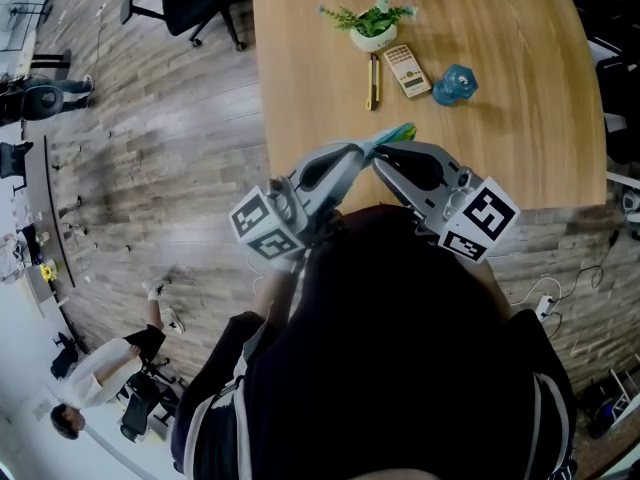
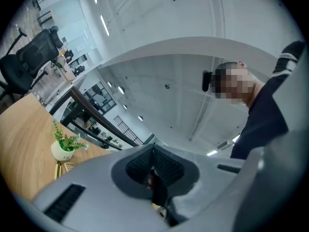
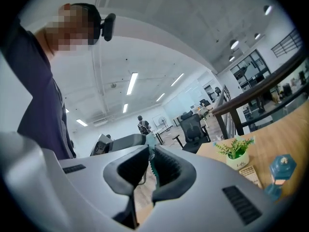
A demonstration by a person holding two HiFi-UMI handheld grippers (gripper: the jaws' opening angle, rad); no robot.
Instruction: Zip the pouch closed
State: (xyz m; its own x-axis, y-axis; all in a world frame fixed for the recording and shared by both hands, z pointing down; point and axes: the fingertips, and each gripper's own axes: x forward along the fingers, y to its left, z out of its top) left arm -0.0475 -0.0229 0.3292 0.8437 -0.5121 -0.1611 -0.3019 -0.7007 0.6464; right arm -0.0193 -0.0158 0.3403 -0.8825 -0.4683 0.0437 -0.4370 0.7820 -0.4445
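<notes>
A teal pouch (image 1: 393, 134) hangs in the air over the near edge of the wooden table (image 1: 310, 88), and only a small part of it shows. Both grippers meet at it, tip to tip. My left gripper (image 1: 366, 151) comes in from the left and is shut (image 2: 155, 178) on a narrow dark piece of the pouch (image 2: 157, 190). My right gripper (image 1: 381, 159) comes from the right, its jaws (image 3: 151, 161) nearly together on the pouch's teal toothed edge (image 3: 152, 169). The rest of the pouch is hidden behind the jaws.
On the far side of the table stand a small potted plant (image 1: 373, 30), a beige calculator (image 1: 406, 70), a gold pen (image 1: 373, 81) and a blue glass object (image 1: 455, 84). An office chair (image 1: 195, 3) stands beyond the table's left corner. A person (image 1: 100, 368) is on the floor at lower left.
</notes>
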